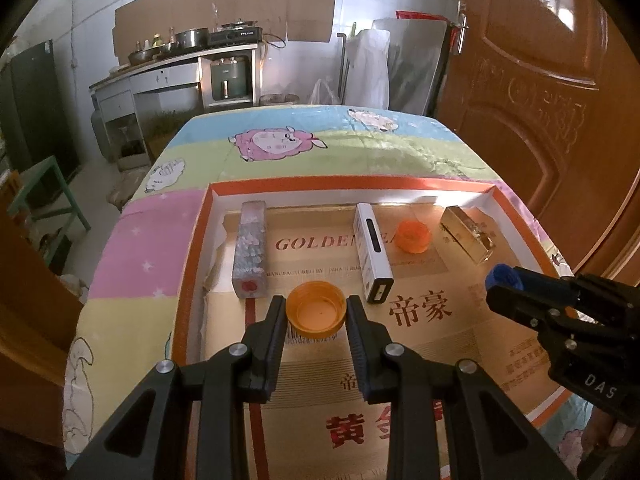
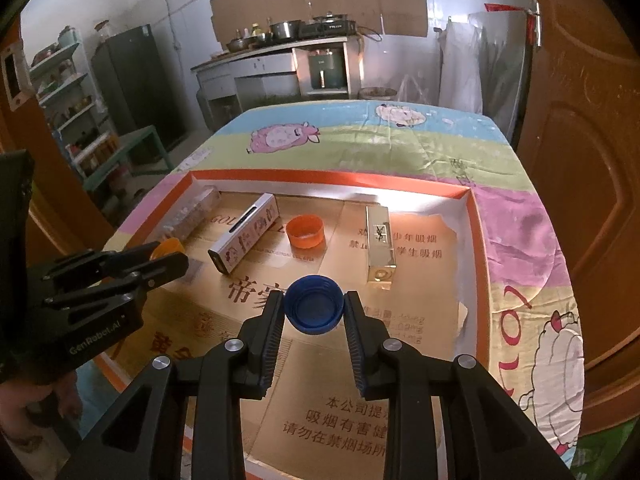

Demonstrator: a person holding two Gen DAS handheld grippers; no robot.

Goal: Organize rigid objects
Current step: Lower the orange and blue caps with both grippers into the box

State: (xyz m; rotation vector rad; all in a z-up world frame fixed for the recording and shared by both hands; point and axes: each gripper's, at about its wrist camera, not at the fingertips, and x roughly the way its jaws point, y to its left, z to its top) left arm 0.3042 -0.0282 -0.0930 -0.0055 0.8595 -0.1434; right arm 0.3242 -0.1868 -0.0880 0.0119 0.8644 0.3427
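Nearest of all, the left gripper (image 1: 316,316) has its fingers (image 1: 272,328) clenched on an amber bottle cap (image 1: 315,315), hollow side up, over the near part of the shallow orange-rimmed tray (image 1: 200,216). Beside it, toward the tray's right side, the right gripper (image 2: 314,310) grasps a blue bottle cap (image 2: 314,309) the same way — open side up, pinched between both fingers (image 2: 354,328).

The tray sits on a desk under a cartoon sheep cloth (image 1: 280,144) and is lined with flattened cardboard (image 1: 432,344) printed in red characters. Farther into the tray lie four things. A clear box with a red dot (image 1: 251,254) lies along the tray's left wall. A white box (image 1: 374,258) lies near the middle. Just right of it an orange cap (image 1: 413,237) rests near the tray's far wall, and a gold box (image 1: 468,236) lies toward the far right corner — all apart from one another.

Beyond the tray, past the desk's end, a kitchen counter (image 1: 172,68) holds pots, and a wooden door (image 1: 540,92) stands right of the tray.
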